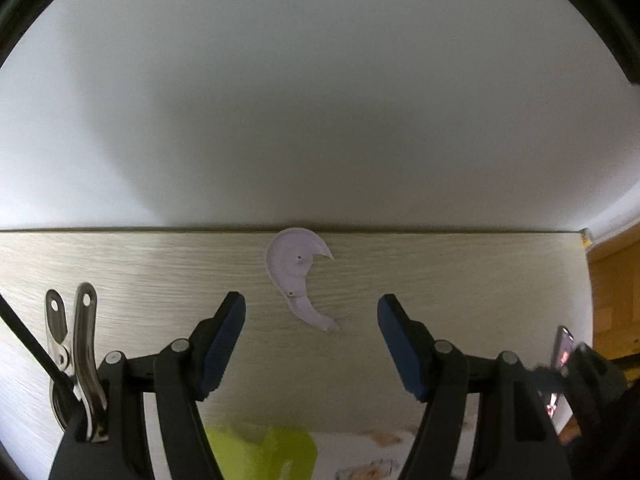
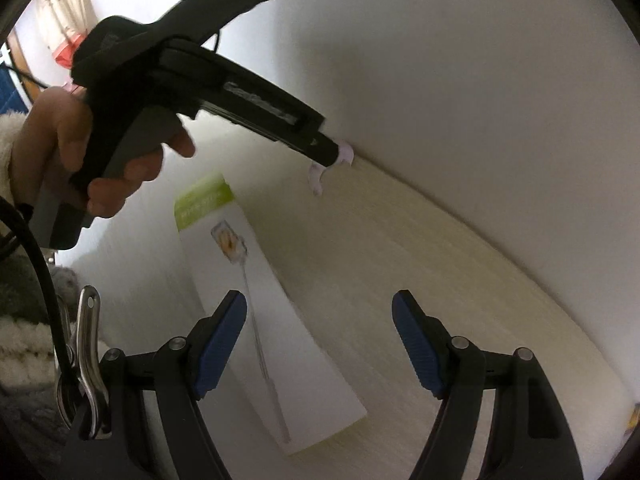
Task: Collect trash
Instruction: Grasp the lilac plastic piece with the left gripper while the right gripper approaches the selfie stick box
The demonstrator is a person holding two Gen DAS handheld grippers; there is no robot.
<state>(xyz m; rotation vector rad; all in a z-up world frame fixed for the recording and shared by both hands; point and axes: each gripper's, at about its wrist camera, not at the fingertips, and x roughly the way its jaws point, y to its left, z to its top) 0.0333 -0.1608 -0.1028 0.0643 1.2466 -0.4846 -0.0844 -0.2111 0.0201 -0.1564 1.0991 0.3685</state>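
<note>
A pale lilac curved scrap of plastic lies flat on the light wood-grain tabletop, its top touching the wall. My left gripper hangs over it, open, the scrap lying just ahead of the gap between the blue pads. In the right wrist view the same scrap shows small, half hidden by the other gripper's tip, which a hand holds. My right gripper is open with nothing between its fingers, above the table and the edge of a white box.
A long white box with a green end lies on the table, its green corner below the left gripper. A white wall backs the table. The table's right end drops to an orange floor. A fluffy white sleeve shows at left.
</note>
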